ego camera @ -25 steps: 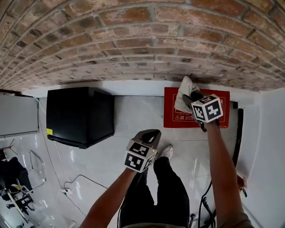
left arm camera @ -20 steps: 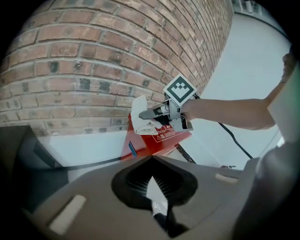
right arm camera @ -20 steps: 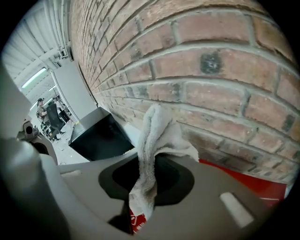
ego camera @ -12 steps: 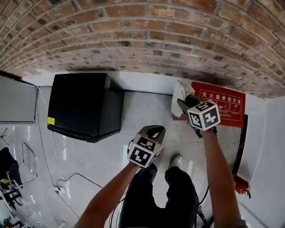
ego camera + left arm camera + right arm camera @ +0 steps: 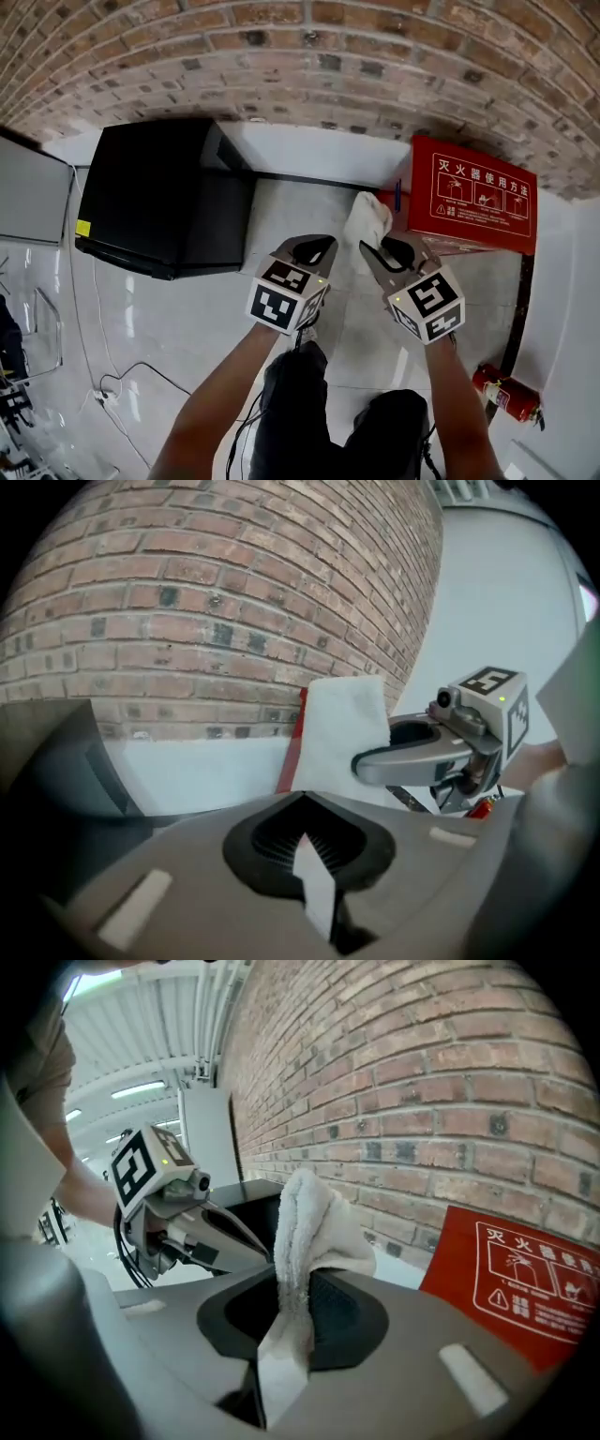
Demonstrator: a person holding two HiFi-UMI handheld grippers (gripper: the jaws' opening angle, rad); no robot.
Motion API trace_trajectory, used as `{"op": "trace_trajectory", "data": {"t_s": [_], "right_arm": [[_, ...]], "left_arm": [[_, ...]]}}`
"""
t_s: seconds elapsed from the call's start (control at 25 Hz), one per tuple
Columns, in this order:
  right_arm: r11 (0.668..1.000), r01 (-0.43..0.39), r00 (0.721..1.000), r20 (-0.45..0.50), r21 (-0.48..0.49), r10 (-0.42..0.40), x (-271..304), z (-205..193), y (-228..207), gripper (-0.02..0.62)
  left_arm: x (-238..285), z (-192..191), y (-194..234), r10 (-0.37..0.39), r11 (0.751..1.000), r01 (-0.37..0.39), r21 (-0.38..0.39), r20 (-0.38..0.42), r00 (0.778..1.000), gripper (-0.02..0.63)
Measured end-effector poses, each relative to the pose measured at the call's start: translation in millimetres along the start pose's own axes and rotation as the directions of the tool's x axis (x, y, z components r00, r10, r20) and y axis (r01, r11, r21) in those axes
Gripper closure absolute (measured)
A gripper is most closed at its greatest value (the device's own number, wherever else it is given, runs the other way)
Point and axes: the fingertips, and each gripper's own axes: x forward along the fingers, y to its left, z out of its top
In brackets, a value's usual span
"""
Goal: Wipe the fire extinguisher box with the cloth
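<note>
The red fire extinguisher box (image 5: 473,192) stands against the brick wall at the right, with white print on its face; it also shows in the right gripper view (image 5: 520,1279). My right gripper (image 5: 382,251) is shut on a white cloth (image 5: 367,220), which sticks up from the jaws (image 5: 305,1232). The cloth hangs just left of the box's left edge, and I cannot tell whether it touches. My left gripper (image 5: 309,248) is shut on nothing, close beside the right one. From the left gripper view I see the cloth (image 5: 342,733) and a red strip of the box (image 5: 292,752).
A black cabinet (image 5: 155,192) stands on the white tiled floor left of the box, against the brick wall (image 5: 309,56). A red fire extinguisher (image 5: 506,394) lies on the floor at the lower right. Cables (image 5: 122,384) run across the floor at the lower left.
The right gripper has carried the cloth off the box's face, leftward past its left edge and back toward me. The left gripper stays shut, now close beside the right one.
</note>
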Motion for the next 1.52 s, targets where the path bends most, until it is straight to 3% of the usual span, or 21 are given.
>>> {"op": "trace_trajectory", "data": {"t_s": [0.2, 0.4, 0.64, 0.76, 0.88, 1.0, 1.12, 1.32, 1.52], "right_arm": [[0.983, 0.06, 0.991, 0.125, -0.173, -0.038, -16, -33, 5, 0.5], [0.931, 0.165, 0.976, 0.192, -0.326, -0.106, -16, -73, -23, 0.5], [0.862, 0.343, 0.916, 0.334, -0.373, -0.22, -38, -97, -68, 0.5], [0.828, 0.361, 0.906, 0.372, -0.429, -0.202, -54, -99, -67, 0.5], [0.826, 0.311, 0.916, 0.381, -0.471, -0.128, -63, -99, -38, 0.502], [0.859, 0.31, 0.884, 0.456, -0.408, -0.102, -73, -88, -21, 0.502], [0.875, 0.354, 0.855, 0.493, -0.331, -0.159, -78, -74, -32, 0.502], [0.897, 0.378, 0.836, 0.5, -0.228, -0.225, -58, -62, -63, 0.5], [0.908, 0.395, 0.828, 0.484, -0.141, -0.284, -62, -76, -82, 0.5]], "left_arm": [[26, -21, -17, 0.018, 0.993, -0.023, 0.117, 0.044, 0.999, 0.606], [54, -29, -35, 0.006, 0.98, -0.028, 0.198, 0.111, 0.994, 0.606], [72, -43, -53, 0.019, 0.966, -0.06, 0.251, 0.16, 0.987, 0.606], [70, -46, -62, 0.043, 0.96, -0.09, 0.266, 0.176, 0.983, 0.606], [67, -50, -72, 0.064, 0.957, -0.111, 0.268, 0.178, 0.982, 0.606], [62, -49, -85, 0.076, 0.95, -0.126, 0.286, 0.178, 0.981, 0.606], [54, -39, -92, 0.087, 0.945, -0.147, 0.293, 0.208, 0.974, 0.606], [51, -33, -91, 0.124, 0.946, -0.187, 0.264, 0.239, 0.963, 0.606], [56, -37, -95, 0.117, 0.948, -0.18, 0.263, 0.236, 0.965, 0.606]]}}
